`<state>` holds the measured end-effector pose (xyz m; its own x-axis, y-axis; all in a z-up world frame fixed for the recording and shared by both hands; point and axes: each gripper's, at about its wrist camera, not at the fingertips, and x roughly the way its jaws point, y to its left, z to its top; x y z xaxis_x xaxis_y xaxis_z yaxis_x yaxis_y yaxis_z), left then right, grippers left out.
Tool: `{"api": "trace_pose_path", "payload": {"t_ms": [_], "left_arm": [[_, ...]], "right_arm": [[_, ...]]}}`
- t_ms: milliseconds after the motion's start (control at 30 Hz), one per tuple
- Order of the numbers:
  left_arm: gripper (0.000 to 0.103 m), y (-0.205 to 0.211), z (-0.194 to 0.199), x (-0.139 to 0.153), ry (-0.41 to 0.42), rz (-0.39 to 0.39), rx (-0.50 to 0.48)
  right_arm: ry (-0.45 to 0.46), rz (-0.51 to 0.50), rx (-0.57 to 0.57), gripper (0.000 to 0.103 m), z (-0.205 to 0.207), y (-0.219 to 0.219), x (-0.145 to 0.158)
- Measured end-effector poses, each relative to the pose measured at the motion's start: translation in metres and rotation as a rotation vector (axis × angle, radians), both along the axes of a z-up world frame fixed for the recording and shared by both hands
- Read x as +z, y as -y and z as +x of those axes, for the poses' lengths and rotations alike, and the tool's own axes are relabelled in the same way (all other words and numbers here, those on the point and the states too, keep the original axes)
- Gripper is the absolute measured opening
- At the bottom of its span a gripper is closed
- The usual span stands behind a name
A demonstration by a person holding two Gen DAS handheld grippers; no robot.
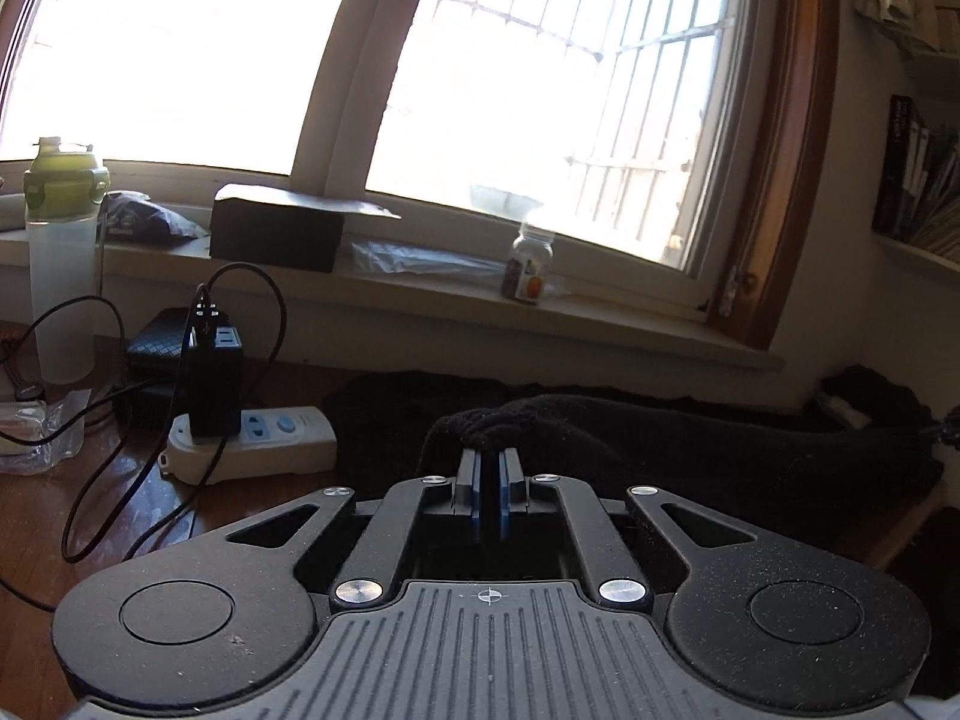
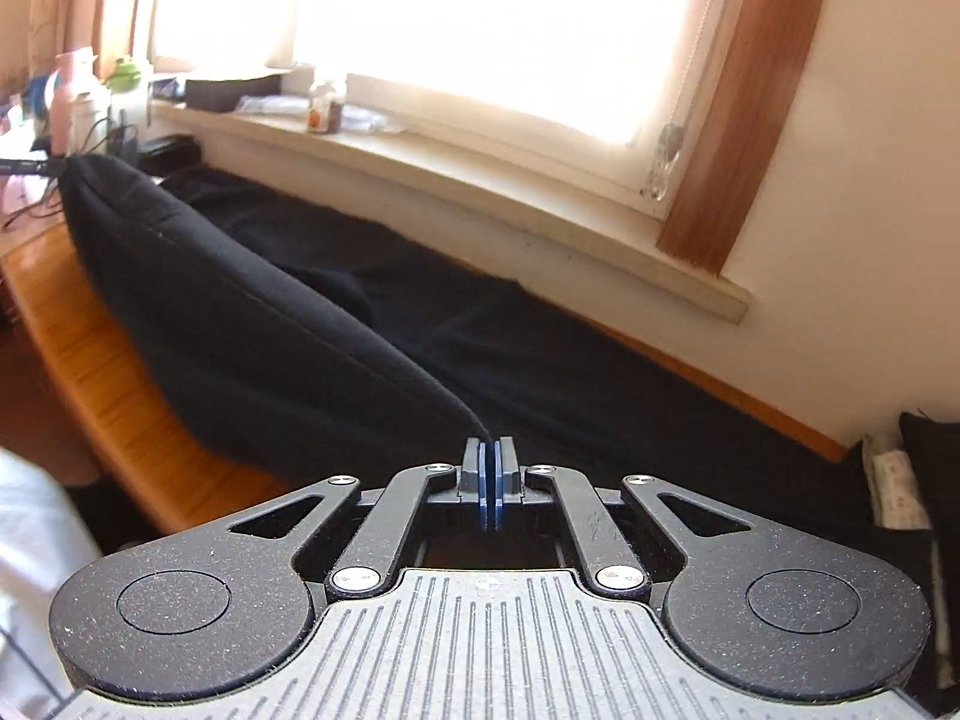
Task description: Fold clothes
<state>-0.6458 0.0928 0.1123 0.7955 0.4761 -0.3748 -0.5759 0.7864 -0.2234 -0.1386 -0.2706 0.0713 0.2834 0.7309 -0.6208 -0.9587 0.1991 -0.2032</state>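
Note:
A black garment (image 2: 480, 324) lies spread along the wooden table under the window. My right gripper (image 2: 491, 447) is shut on a thin edge of it, and a lifted fold (image 2: 240, 312) runs taut from the jaws up to the far left. In the left wrist view my left gripper (image 1: 489, 456) is shut on a bunched corner of the same black garment (image 1: 660, 450), raised above the rest of the cloth.
A white power strip (image 1: 258, 441) with a black charger and cables, a green-lidded bottle (image 1: 60, 252) and a black box (image 1: 276, 228) stand at the left. A small jar (image 1: 531, 267) sits on the windowsill (image 2: 480, 180). The bare wooden table (image 2: 90, 348) shows at the left.

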Motion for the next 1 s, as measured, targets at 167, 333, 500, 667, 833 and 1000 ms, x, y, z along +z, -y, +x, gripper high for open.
{"api": "trace_pose_path", "payload": {"t_ms": [167,333,500,667,833,1000], "left_arm": [[0.006,0.022,-0.015,-0.007,-0.115,-0.001,-0.023],[0.0,0.037,-0.028,-0.008,-0.183,0.006,0.013],[0.0,0.044,-0.024,-0.015,-0.218,-0.013,-0.027],[0.0,0.044,0.012,-0.022,-0.261,-0.002,-0.08],[0.009,0.038,0.065,-0.014,-0.239,0.05,-0.132],[0.024,0.017,0.13,-0.009,-0.173,0.088,-0.192]], "right_arm": [[-0.009,-0.149,0.023,0.003,-0.021,0.023,-0.003],[0.001,-0.245,0.037,0.003,-0.046,0.033,-0.028],[-0.034,-0.288,0.055,0.003,-0.055,0.037,-0.045],[-0.094,-0.347,0.08,0.008,-0.056,0.037,-0.069],[-0.104,-0.254,0.086,0.021,-0.053,0.034,-0.056],[-0.095,-0.076,0.05,0.04,-0.027,0.008,-0.052]]}}
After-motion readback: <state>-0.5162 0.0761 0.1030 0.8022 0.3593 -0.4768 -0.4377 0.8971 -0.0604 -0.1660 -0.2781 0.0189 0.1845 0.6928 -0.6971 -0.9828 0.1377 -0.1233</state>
